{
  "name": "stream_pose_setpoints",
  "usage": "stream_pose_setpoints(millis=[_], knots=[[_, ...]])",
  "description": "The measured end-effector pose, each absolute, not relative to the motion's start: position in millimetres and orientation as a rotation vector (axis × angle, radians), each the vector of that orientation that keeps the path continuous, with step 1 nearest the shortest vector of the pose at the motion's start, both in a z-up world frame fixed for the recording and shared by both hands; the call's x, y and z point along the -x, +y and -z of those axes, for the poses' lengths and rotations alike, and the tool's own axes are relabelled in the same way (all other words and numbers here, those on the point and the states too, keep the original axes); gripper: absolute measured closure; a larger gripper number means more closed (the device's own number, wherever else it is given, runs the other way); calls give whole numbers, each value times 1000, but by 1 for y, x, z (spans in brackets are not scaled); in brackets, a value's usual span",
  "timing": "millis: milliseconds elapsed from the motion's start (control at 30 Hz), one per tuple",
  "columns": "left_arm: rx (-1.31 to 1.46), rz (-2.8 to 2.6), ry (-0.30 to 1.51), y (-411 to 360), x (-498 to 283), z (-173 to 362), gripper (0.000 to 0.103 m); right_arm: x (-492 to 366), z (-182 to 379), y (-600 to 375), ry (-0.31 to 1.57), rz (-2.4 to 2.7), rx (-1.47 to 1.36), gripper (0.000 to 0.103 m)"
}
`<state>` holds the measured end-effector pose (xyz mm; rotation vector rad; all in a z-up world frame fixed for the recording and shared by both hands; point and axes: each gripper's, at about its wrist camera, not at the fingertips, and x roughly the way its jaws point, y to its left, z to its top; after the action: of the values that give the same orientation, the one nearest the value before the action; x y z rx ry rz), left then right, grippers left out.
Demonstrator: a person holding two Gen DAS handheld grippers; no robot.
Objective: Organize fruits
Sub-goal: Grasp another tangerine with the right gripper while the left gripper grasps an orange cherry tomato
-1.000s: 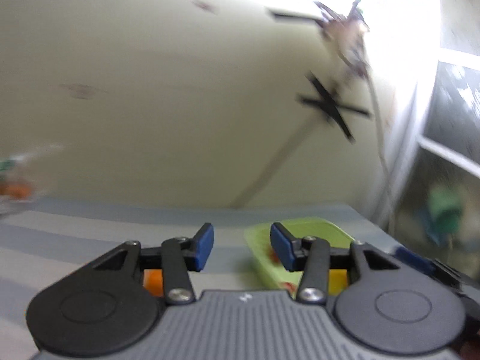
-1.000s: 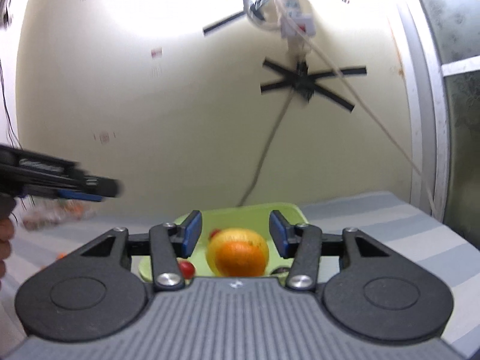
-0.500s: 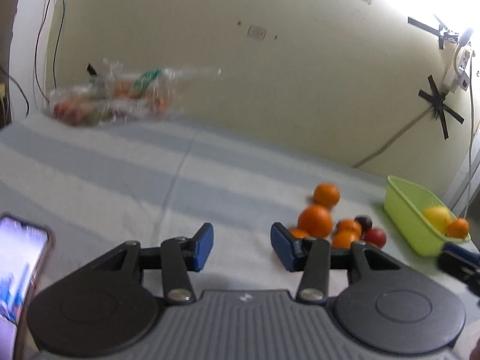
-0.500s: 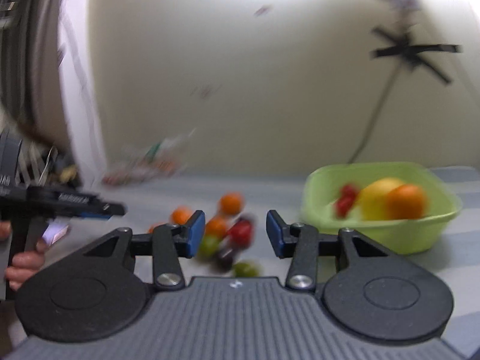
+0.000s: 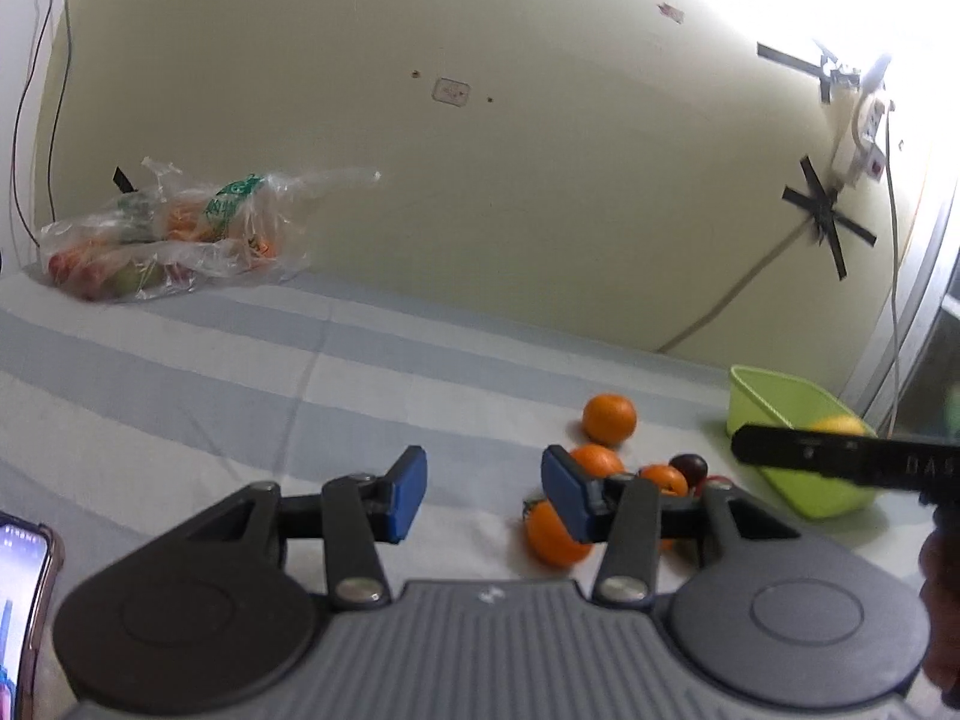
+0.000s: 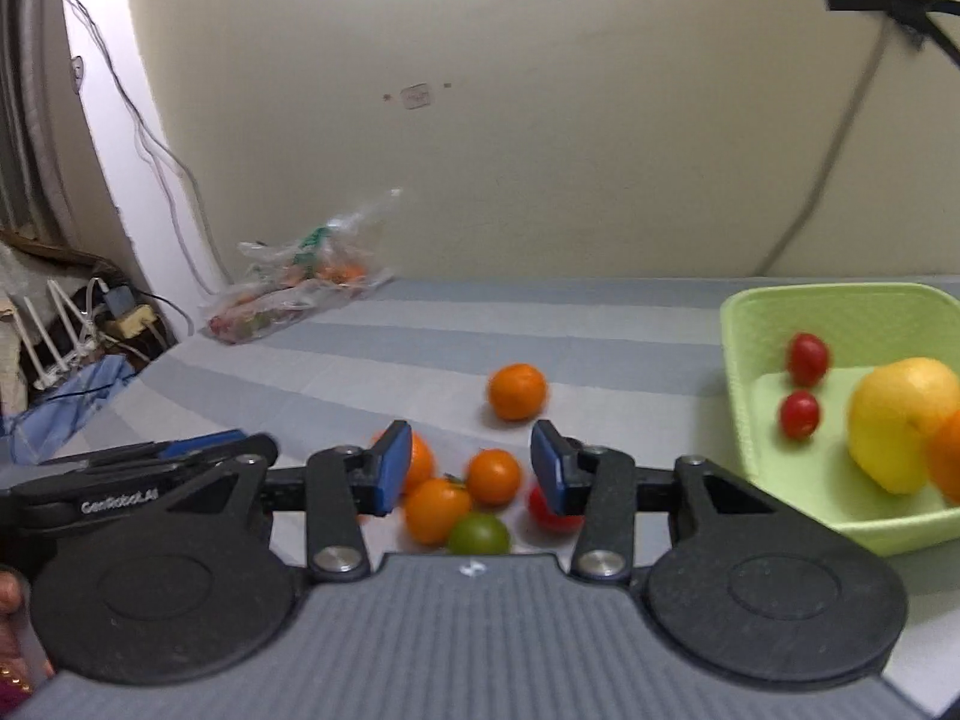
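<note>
Two claws of mine are hanging over the striped blue-grey bedsheet (image 6: pixel 600 330). The lime-green plastic basket (image 6: pixel 840 306) is sitting right, holding a yellow round fruit (image 6: pixel 894 420). My right claw (image 6: pixel 471 468), empty, has just been narrowing above loose orange tangerines (image 6: pixel 493 476); my left claw (image 5: pixel 483 495) is gaping empty beside them.

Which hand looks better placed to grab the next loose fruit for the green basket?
Probably the right. The right hand-held gripper is open with the loose fruits framed between its fingers, green basket beside it. The left hand-held gripper points beside the pile.
</note>
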<state>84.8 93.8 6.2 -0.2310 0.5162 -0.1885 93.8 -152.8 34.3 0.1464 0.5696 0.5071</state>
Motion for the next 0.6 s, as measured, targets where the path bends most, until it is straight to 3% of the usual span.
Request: stream_pose_setpoints(millis=[233,500,533,600], knots=[[100,309,509,68,-80,-1,59,-107,-26,-117,583,-559,-31,56],[-41,277,614,36,-103,14,51,-139,-19,-88,668,-588,6,56],[-36,283,621,37,-105,15,52,-142,-15,-85,688,-588,16,56],[-28,312,618,38,-104,15,68,-147,-6,-81,724,-583,27,61]])
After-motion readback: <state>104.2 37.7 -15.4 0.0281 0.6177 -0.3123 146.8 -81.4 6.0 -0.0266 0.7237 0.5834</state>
